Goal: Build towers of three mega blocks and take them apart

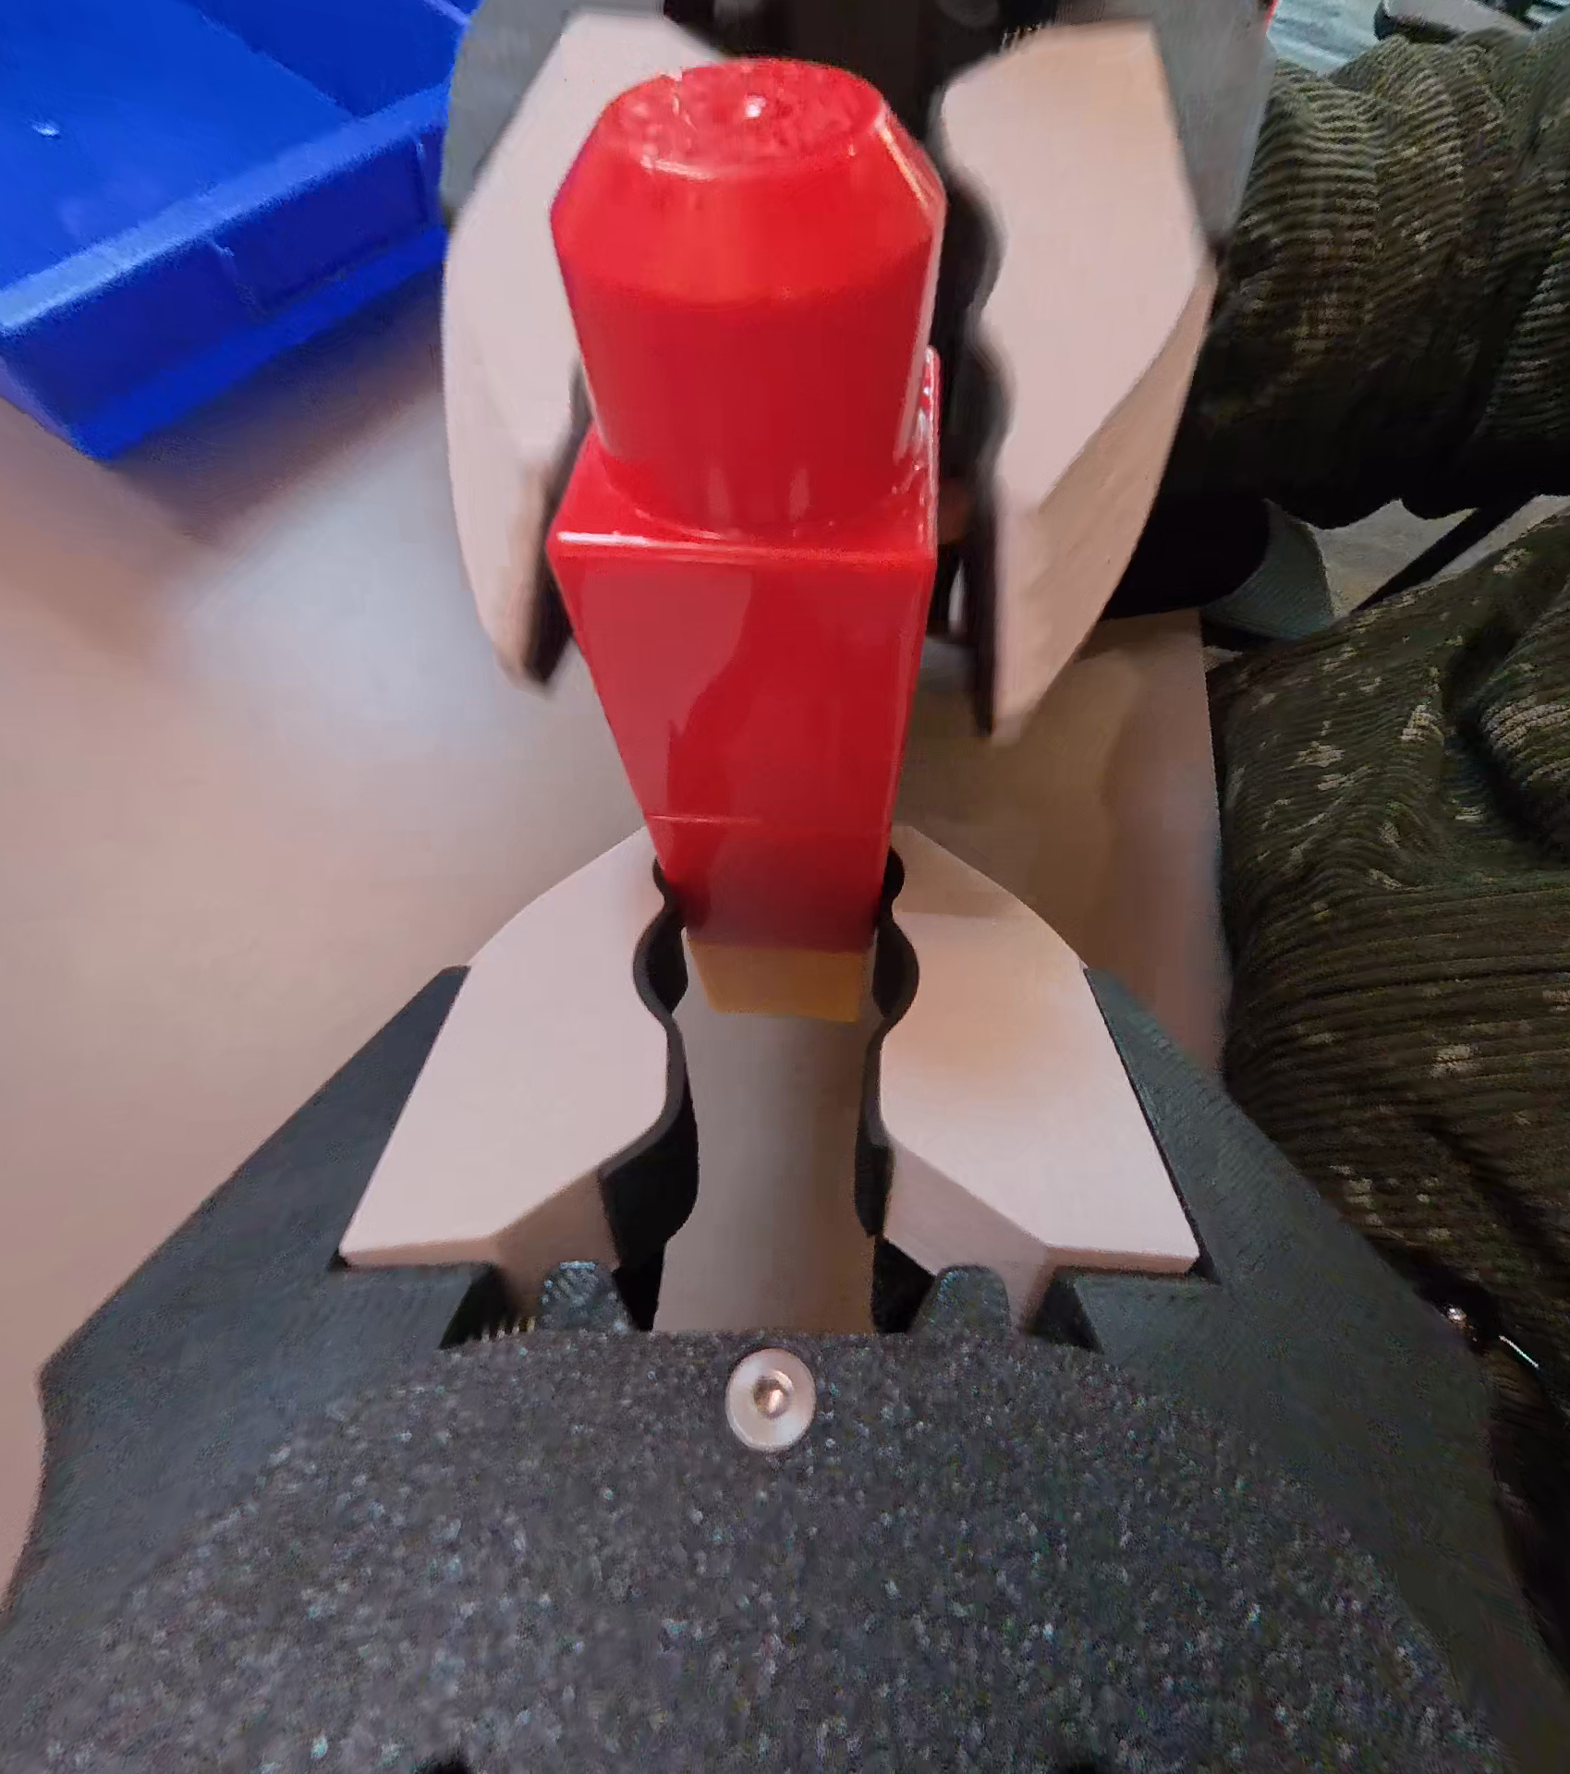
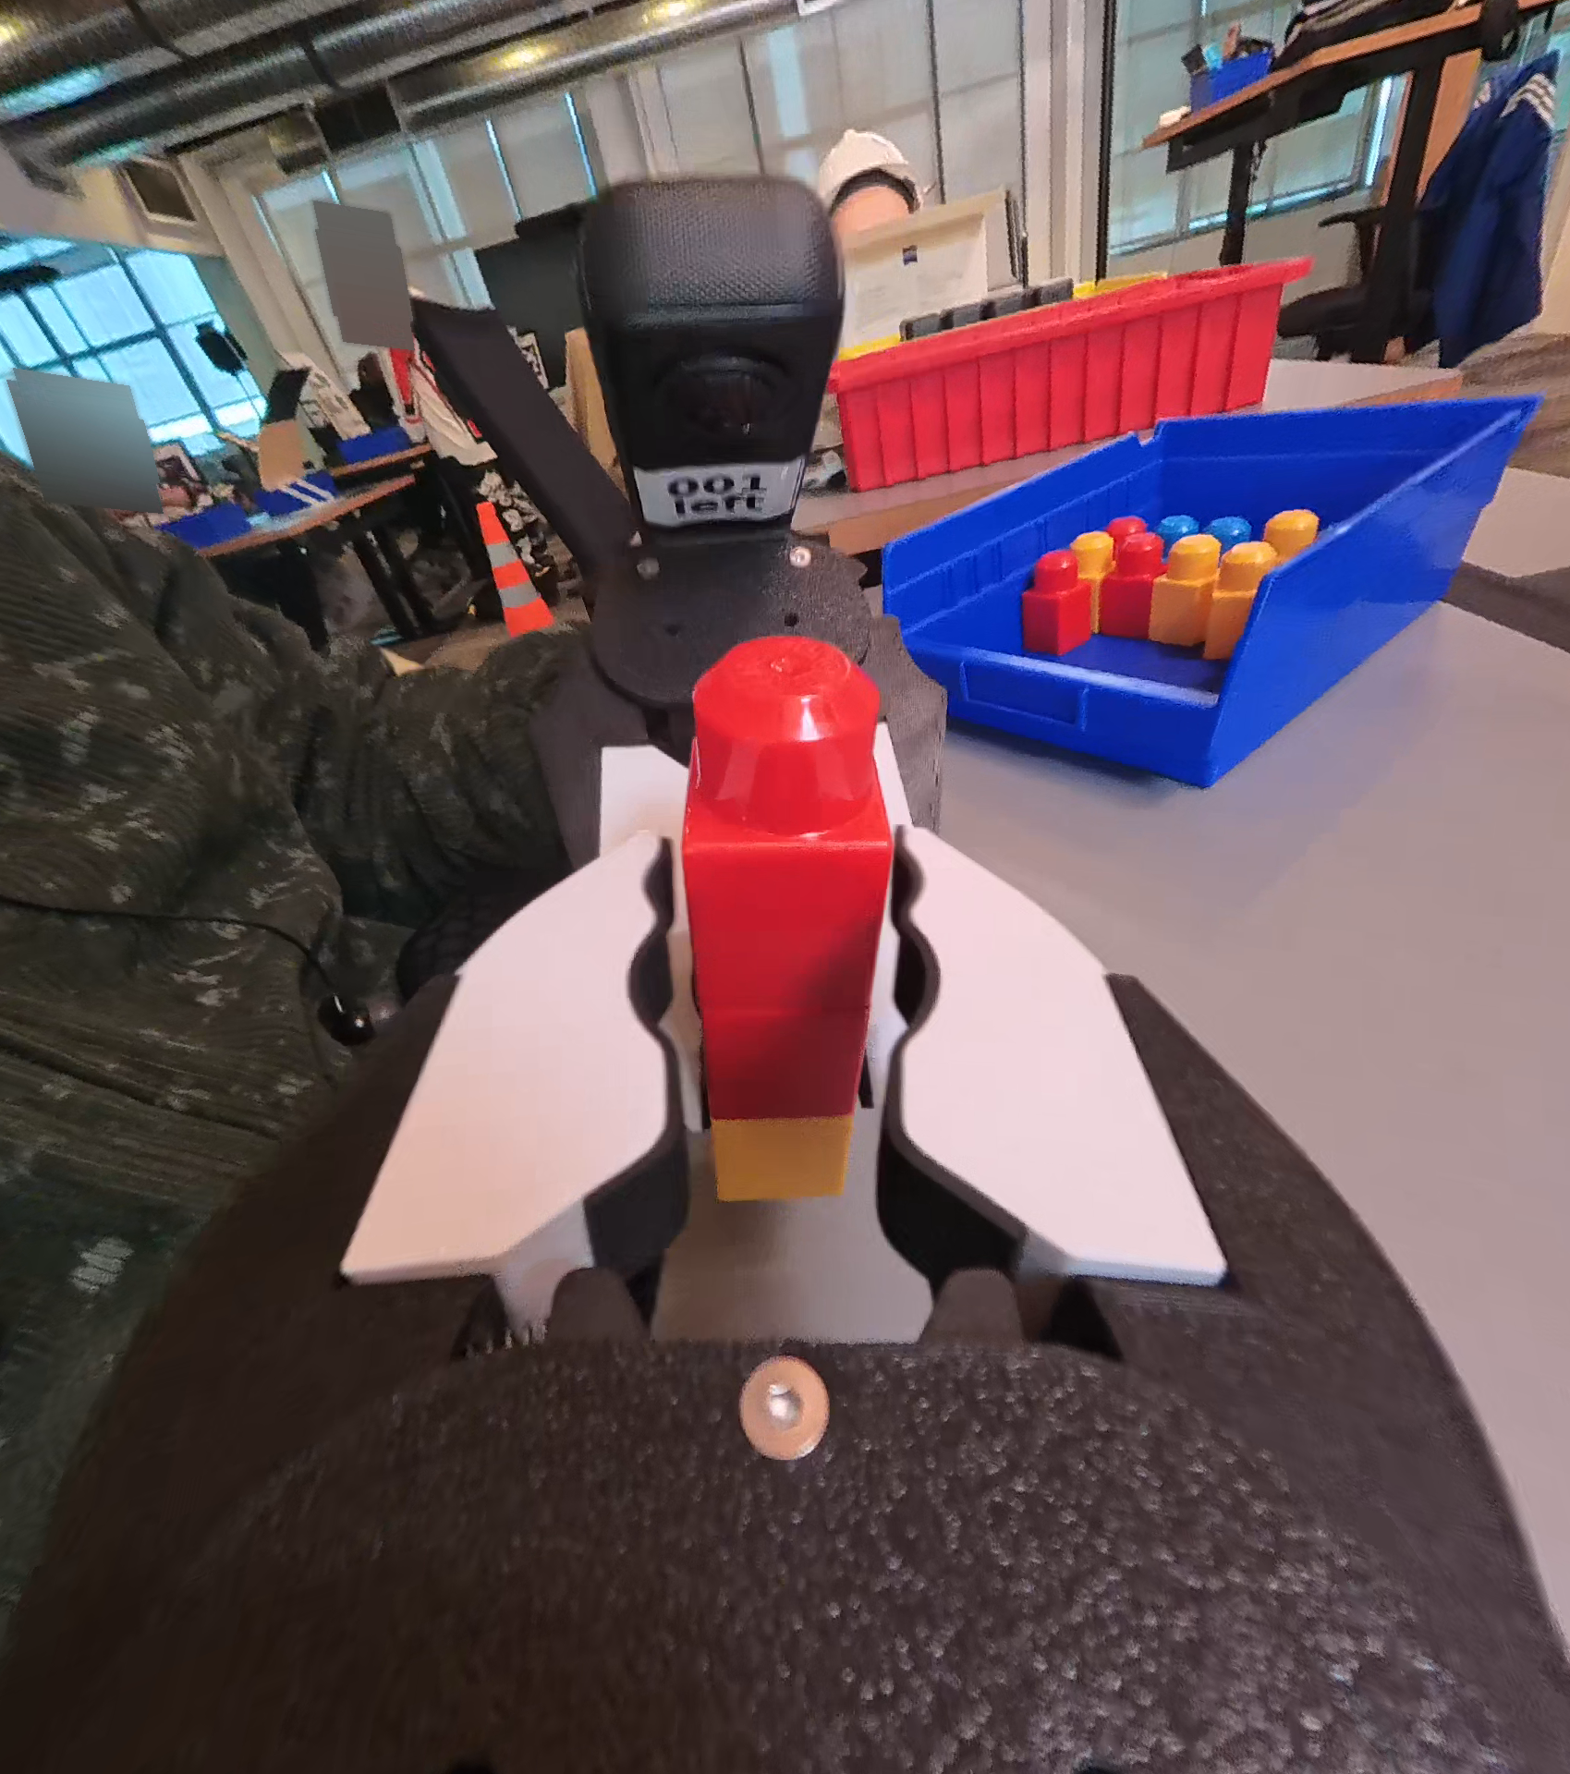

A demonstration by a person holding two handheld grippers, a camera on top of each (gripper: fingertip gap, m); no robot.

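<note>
Both grippers, left gripper (image 1: 776,898) and right gripper (image 2: 785,922), clamp tower (image 2: 785,922); blue bin (image 2: 1338,576) with blocks near

Tower of three blocks (image 2: 785,960): top red block (image 2: 786,826) with a round stud, middle red block (image 2: 783,1061) beneath it, yellow block (image 2: 781,1157) at the base; pressed together in one straight column, held off the table. Loose blocks (image 2: 1165,581): red, yellow and blue, upright, clustered close together inside a blue bin (image 2: 1395,576) on the table.
</note>
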